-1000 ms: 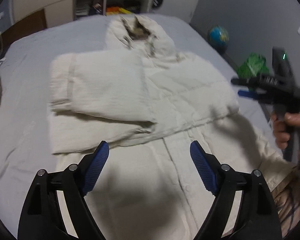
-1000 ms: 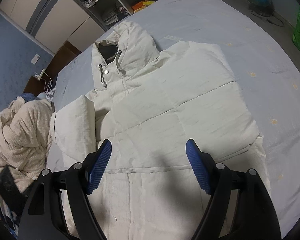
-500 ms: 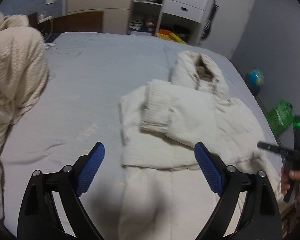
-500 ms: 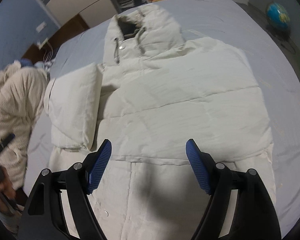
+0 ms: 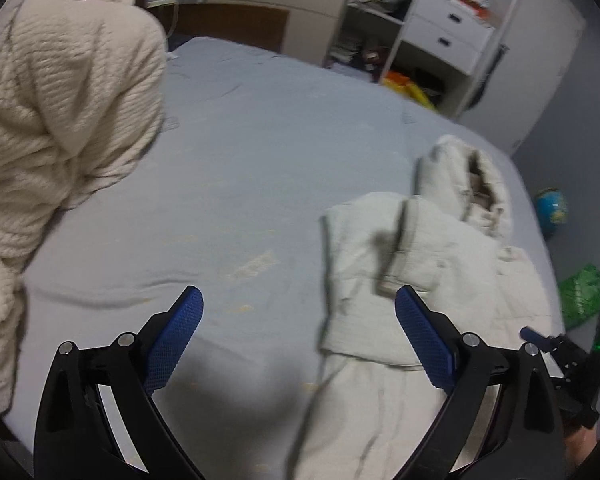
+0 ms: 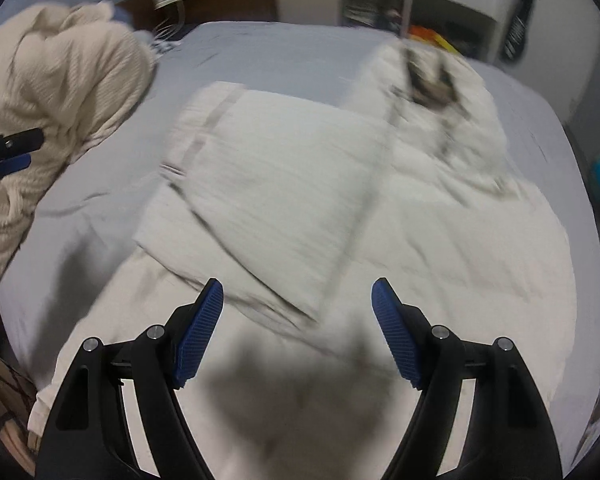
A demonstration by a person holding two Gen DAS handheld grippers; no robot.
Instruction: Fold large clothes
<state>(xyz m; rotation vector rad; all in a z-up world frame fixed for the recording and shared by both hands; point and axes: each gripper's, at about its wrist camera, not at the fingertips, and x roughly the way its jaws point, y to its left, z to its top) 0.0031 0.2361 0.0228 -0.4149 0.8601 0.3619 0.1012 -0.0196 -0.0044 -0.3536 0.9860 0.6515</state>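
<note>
A cream hooded puffer jacket (image 6: 440,240) lies flat on the grey-blue bed (image 5: 260,168), hood (image 6: 432,80) towards the far side. One sleeve (image 6: 268,184) is folded across its chest. My right gripper (image 6: 298,320) hovers open above the jacket's lower front with nothing between its blue pads. My left gripper (image 5: 300,320) hangs over bare sheet just left of the jacket (image 5: 420,264); its jaws are opening and hold nothing. Each gripper shows at the edge of the other's view: the right gripper (image 5: 560,364) and the left gripper (image 6: 8,152).
A heaped cream knit blanket (image 5: 60,100) fills the bed's left side. Beyond the bed stand cluttered shelves and white drawers (image 5: 448,28) and a wooden headboard (image 5: 228,24). A blue globe (image 5: 552,208) and a green bag (image 5: 580,292) sit on the floor at right.
Both views have swung left. The left gripper went from above the jacket to bare sheet beside it, its jaws wider. The right gripper moved across the jacket towards the folded sleeve.
</note>
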